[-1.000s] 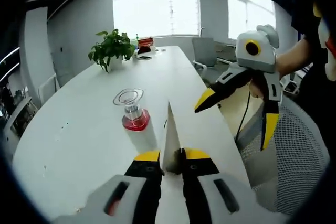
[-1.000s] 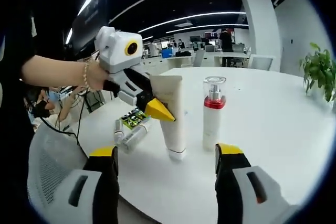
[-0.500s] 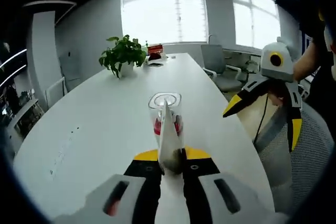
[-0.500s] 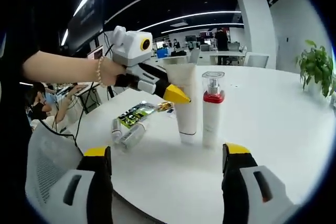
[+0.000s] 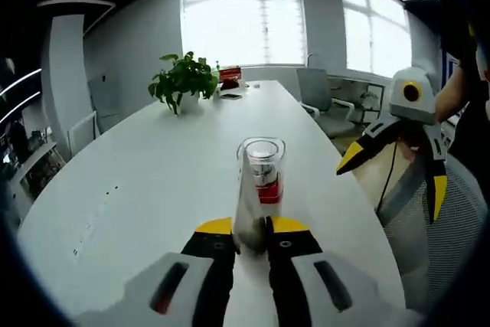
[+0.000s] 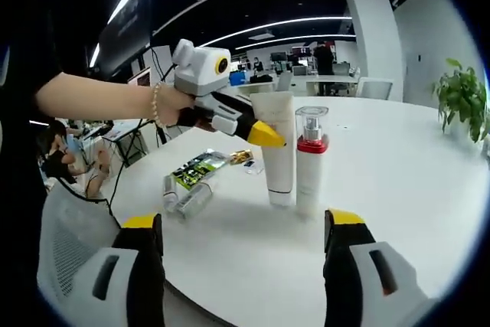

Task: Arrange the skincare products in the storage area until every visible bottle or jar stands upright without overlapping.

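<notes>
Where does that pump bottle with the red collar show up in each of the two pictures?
Left gripper view: the pump bottle stands at centre, just beyond the white tube clamped in the left gripper.
Right gripper view: the pump bottle stands right of centre, beside the white tube.
Shared landmark: the potted plant, upper left in the left gripper view, far right edge in the right gripper view.

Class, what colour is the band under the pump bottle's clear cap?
Red; the pump bottle shows it best in the right gripper view.
</notes>
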A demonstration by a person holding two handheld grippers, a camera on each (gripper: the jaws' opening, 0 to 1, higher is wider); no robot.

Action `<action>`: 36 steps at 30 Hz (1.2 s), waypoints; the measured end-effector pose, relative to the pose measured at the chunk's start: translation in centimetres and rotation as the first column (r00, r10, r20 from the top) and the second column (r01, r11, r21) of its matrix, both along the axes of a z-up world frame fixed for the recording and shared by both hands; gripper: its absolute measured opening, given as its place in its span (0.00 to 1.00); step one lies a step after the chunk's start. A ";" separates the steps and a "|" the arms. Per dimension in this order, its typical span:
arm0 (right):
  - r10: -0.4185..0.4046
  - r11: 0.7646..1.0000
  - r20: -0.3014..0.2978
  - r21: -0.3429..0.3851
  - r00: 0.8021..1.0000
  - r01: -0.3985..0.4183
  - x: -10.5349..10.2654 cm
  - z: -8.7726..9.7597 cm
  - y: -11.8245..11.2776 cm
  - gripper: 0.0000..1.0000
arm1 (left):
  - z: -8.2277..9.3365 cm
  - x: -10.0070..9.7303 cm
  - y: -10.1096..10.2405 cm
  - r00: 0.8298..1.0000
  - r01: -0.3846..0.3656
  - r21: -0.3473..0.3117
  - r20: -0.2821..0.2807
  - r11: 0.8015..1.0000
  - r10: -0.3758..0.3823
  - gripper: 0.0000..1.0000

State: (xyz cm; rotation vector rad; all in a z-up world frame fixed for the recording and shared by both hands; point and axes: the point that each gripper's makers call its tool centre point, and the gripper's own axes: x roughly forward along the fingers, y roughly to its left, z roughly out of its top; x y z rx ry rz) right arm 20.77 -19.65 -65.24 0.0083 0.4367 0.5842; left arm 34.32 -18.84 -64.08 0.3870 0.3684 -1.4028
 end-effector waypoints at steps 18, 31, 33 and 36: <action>0.016 1.000 0.011 -0.005 1.000 -0.016 -0.3 0.9 0.7 0.87 | 1.1 -0.7 0.9 0.999 -0.040 0.004 0.003 0.999 0.040 0.27; 0.043 0.999 0.019 -0.011 0.999 -0.043 -1.0 1.7 1.5 0.90 | 1.4 -2.2 3.9 0.992 -0.122 0.063 -0.028 0.991 0.124 0.53; 0.043 0.999 0.020 -0.014 0.999 -0.043 -1.0 1.8 1.6 0.90 | 1.5 -2.6 4.4 0.988 -0.145 0.061 -0.051 0.988 0.148 0.54; 0.034 0.999 0.021 -0.013 0.999 -0.033 -0.8 1.8 1.5 0.92 | 1.4 -2.9 4.9 0.981 -0.179 0.060 -0.070 0.982 0.183 0.58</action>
